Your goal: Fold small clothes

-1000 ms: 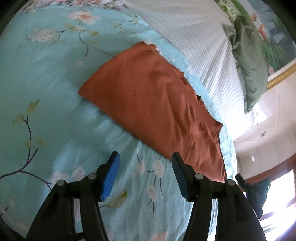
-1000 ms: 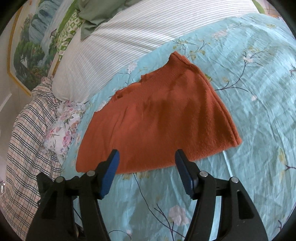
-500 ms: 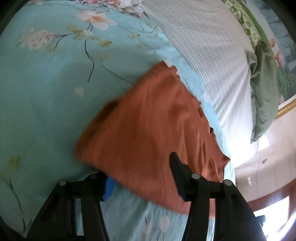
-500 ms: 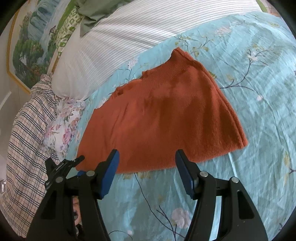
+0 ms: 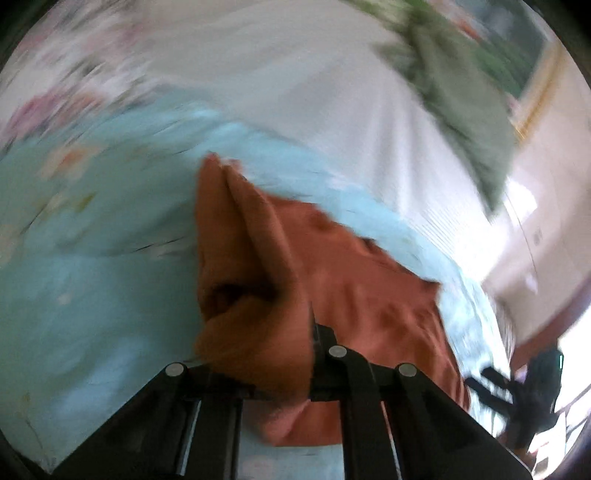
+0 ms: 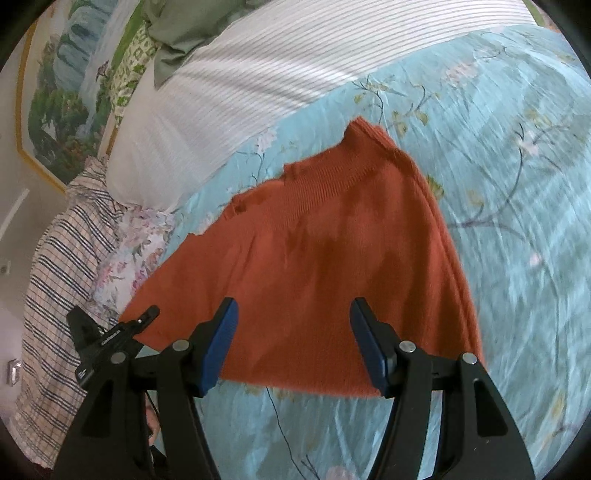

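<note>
The left gripper (image 5: 258, 369) has just closed its jaws on the near corner of the rust-orange knitted garment (image 6: 325, 258), and cloth is bunched between them. A second ago that corner lay flat on the bedspread; now it is pulled up into a peaked fold (image 5: 243, 258), with a dark hollow showing under the raised layer. The left wrist view is smeared with motion. I would judge this as the start of a fold: one corner is caught and lifted, ready to be carried across the rest of the piece.

The right gripper (image 6: 293, 343) hovers over the garment's near hem with its blue pads (image 6: 221, 343) standing well apart and nothing pinched between them. Whether the tips touch the knit I cannot tell. The hem under it looks flat and undisturbed, so that side has not been taken up yet.

Taking the garment as the marker, it lies spread on the turquoise floral bedspread (image 6: 517, 221), ribbed neckband at its far edge. To its right the bedspread is open, with plenty of room to swing cloth. Just beyond the neckband is the white striped pillow (image 6: 258, 92), so there is little spare room that way. To its left sit a floral cushion (image 6: 129, 258) and a checked cloth (image 6: 62, 258); farther back, a green pillow (image 6: 177, 29).
</note>
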Motion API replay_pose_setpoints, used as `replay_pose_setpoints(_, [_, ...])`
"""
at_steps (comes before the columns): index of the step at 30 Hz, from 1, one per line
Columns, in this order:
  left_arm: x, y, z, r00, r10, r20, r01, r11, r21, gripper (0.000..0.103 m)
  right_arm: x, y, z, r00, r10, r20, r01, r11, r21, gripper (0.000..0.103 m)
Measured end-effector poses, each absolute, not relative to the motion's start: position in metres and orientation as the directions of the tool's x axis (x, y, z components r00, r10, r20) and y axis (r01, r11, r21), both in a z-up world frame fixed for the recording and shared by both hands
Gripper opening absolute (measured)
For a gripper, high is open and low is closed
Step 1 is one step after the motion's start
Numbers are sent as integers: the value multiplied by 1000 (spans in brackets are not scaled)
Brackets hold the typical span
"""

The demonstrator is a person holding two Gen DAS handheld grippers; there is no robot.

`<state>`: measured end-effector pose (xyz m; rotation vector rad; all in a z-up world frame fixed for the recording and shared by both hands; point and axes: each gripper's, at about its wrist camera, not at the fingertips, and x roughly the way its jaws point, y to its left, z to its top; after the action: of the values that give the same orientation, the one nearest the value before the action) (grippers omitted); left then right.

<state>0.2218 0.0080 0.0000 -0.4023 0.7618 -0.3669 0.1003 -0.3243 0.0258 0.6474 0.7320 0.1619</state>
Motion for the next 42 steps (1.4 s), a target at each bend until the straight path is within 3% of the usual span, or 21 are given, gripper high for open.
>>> replay_pose_setpoints(6, [199, -114, 4, 604, -491, -628, 454, 859, -235, 6, 120, -348, 34, 726, 446, -523, 32, 739, 673, 64])
replay_pose_setpoints(11, [194, -162, -43, 549, -437, -713, 515, 848, -124, 5, 156, -347, 20, 644, 518, -563, 28, 720, 694, 64])
replay_pose_setpoints(23, [191, -152, -35, 558, -465, -687, 531, 837, -134, 5, 280, -275, -11, 466, 607, -644, -47, 744, 667, 63])
replay_pose_setpoints(24, [191, -153, -35, 558, -464, -688, 533, 836, -132, 5, 292, -269, -14, 456, 596, -661, -48, 758, 650, 58])
replay_pose_setpoints(25, [191, -153, -33, 559, -463, -688, 533, 836, -129, 5, 299, -267, -16, 455, 588, -669, -49, 766, 641, 19])
replay_pose_setpoints(26, [188, -151, -31, 560, -465, -686, 535, 835, -130, 5, 304, -265, -16, 453, 581, -676, -55, 775, 630, 14])
replay_pose_setpoints(34, [180, -201, 8, 501, -582, -641, 626, 755, -196, 6, 262, -314, 52, 602, 574, -554, -180, 774, 607, 14])
replay_pose_setpoints(40, [180, -259, -22, 386, -613, -689, 664, 704, -254, 6, 245, -371, 26, 590, 446, -673, -48, 851, 523, 14])
replay_pose_setpoints(42, [178, -264, -21, 384, -619, -685, 670, 698, -255, 6, 242, -385, 19, 587, 448, -674, -24, 842, 539, 14])
